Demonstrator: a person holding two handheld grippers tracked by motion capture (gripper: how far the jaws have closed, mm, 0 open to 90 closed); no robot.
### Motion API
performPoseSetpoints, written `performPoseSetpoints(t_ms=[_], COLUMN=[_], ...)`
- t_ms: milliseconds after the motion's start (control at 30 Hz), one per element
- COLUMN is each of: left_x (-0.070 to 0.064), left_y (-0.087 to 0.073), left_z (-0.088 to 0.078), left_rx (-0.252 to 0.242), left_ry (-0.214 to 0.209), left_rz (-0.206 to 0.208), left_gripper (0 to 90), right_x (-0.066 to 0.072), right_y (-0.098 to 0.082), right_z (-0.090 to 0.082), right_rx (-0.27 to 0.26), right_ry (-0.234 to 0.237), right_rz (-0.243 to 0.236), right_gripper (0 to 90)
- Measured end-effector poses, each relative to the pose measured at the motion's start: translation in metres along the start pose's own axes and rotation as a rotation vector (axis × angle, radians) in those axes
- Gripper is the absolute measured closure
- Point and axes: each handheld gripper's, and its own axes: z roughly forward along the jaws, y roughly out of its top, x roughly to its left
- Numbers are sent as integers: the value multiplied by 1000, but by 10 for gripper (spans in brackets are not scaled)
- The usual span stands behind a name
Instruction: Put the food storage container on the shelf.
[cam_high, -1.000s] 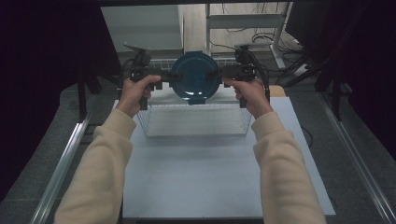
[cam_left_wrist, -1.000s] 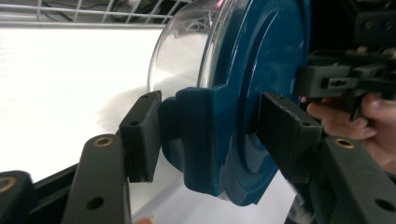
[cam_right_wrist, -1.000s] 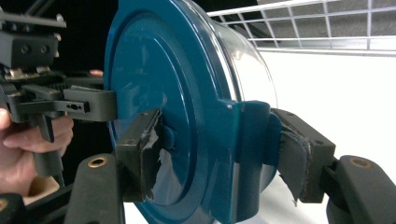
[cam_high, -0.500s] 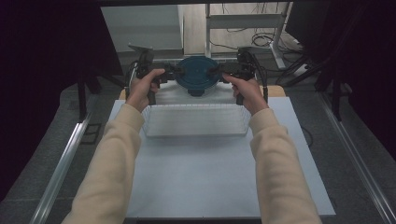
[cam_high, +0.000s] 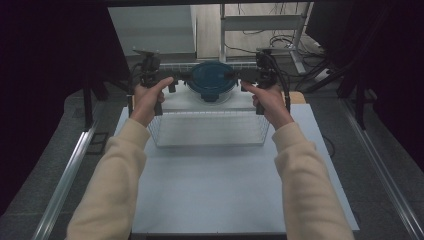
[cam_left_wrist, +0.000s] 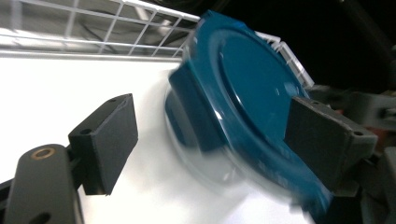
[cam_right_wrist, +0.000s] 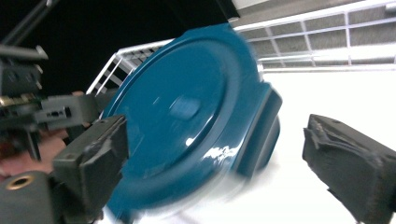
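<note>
Judging from the motion blur, a slip is the risk: the blue lidded container (cam_high: 211, 82) is held between the left hand-held gripper (cam_high: 172, 82) and right hand-held gripper (cam_high: 240, 76), above the wire basket (cam_high: 210, 127). Each hand-held gripper's jaws are spread wide, not clamped, so if either is eased outward the container could be dropped.

A round clear container (cam_high: 212, 82) with a blue lid, tilted, above the wire basket (cam_high: 208, 127).

A lab-style recording bay: pale blue-white table (cam_high: 215, 195) hemmed by dark black curtains (cam_high: 55, 60), aluminium frame rails (cam_high: 65, 175), loose floor cables (cam_high: 280, 42).

Container (cam_high: 212, 80) between both grippers — wire basket (cam_high: 210, 130) just before it.
</note>
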Motion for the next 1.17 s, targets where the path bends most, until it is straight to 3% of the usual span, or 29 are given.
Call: performPoseSetpoints(t_ms=[33, 67, 167, 233, 267, 300, 333, 467, 600, 633, 667, 700, 733, 867, 967, 1167], left_x=[-6, -12, -23, -25, -25, -25, -25, -23, -14, -11, -11, -8, -8, -3, -1, 2], left_y=[-5, -11, -36, -63, -63, -85, -85, -131, -176, -197, -197, -214, -214, -241, -250, -257], left_z=[-7, -14, -33, -46, -46, -56, -56, -74, -77, -73, -73, -69, -69, -60, -56, -63], left_rx=[5, 5, 0, 15, 15, 10, 10, -2, 7, 19, 19, 51, 51, 107, 131, 112], left_ry=[9, 10, -21, -25, -25, -26, -26, -39, -13, 17, 17, 36, 36, 46, 52, 91], left_rz=[36, 68, 120, 142, 142, 161, 161, 202, 218, 225, 225, 249, 249, 238, 234, 236], left_gripper=[170, 170, 171, 171, 172, 173, 174, 176, 179, 189, 189, 190, 195, 195, 195, 194], right_x=[5, 5, 7, 9, 9, 10, 10, 3, -9, -16, -19, -22, -22, -32, -36, -38], right_y=[-9, -9, -30, -54, -54, -75, -75, -120, -163, -183, -193, -202, -202, -245, -261, -267], right_z=[-15, -15, -37, -54, -54, -65, -65, -86, -99, -101, -101, -100, -100, -95, -91, -91], right_rx=[-25, -25, -60, -69, -69, -78, -78, -101, -89, -66, -54, -36, -36, 4, 50, 14], right_ry=[-13, -13, -1, 2, 2, -16, -16, -27, -47, -58, -67, -74, -74, -114, -122, -155], right_rz=[-76, -76, -145, -213, -213, -262, -262, -304, -317, -309, -306, -304, -304, -301, -312, -325], right_gripper=[55, 55, 72, 88, 88, 92, 92, 109, 126, 131, 134, 135, 135, 148, 148, 147])
